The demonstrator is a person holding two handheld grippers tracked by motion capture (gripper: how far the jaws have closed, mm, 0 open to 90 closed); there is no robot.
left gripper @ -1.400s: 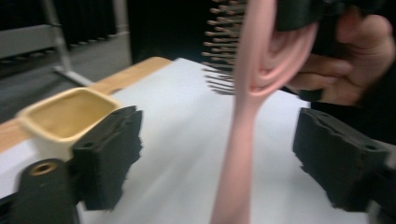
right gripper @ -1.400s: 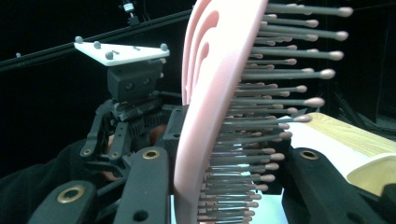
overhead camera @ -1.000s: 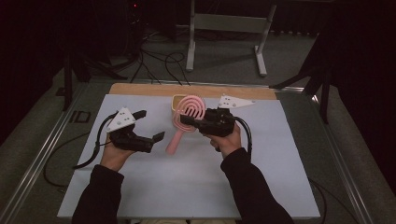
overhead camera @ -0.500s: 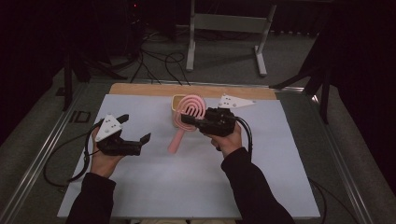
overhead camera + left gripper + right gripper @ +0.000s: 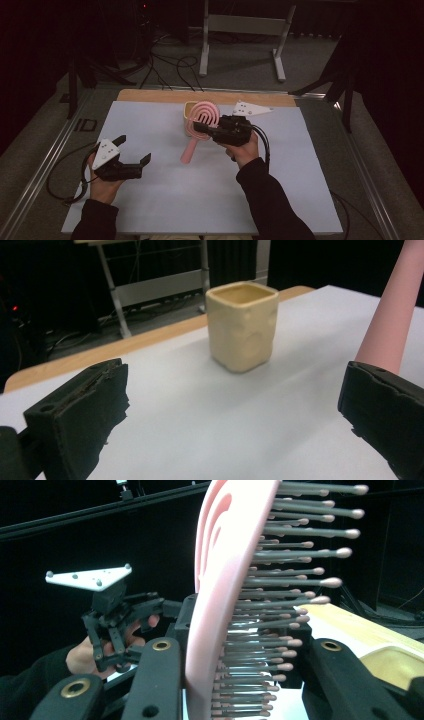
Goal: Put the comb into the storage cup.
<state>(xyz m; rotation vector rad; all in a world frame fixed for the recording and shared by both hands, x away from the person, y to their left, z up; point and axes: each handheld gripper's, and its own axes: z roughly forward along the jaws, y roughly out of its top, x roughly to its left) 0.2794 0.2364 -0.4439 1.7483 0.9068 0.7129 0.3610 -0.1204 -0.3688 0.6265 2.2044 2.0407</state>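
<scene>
A pink hairbrush [image 5: 190, 149] hangs head-up over the white mat, its handle pointing down toward the near left. My right gripper [image 5: 201, 128] is shut on the brush head, one jaw on the flat back and the other against the bristles [image 5: 280, 630]. Right behind the brush stands a cream square cup [image 5: 188, 107], upright on the mat. My left gripper [image 5: 133, 150] sits low at the mat's left side, open and with nothing between its jaws. In the left gripper view, the cup [image 5: 243, 330] stands ahead and the brush handle [image 5: 387, 315] rises at the right.
A white mat [image 5: 165, 205] covers the table, with a wooden strip [image 5: 150, 95] along its far edge. Metal rails [image 5: 45, 165] flank the mat. Beyond the table stand a metal frame [image 5: 240, 25] and floor cables [image 5: 170, 65].
My left gripper has moved left and toward the near edge, away from the brush handle, and sunk lower. The right gripper and the brush have stayed put.
</scene>
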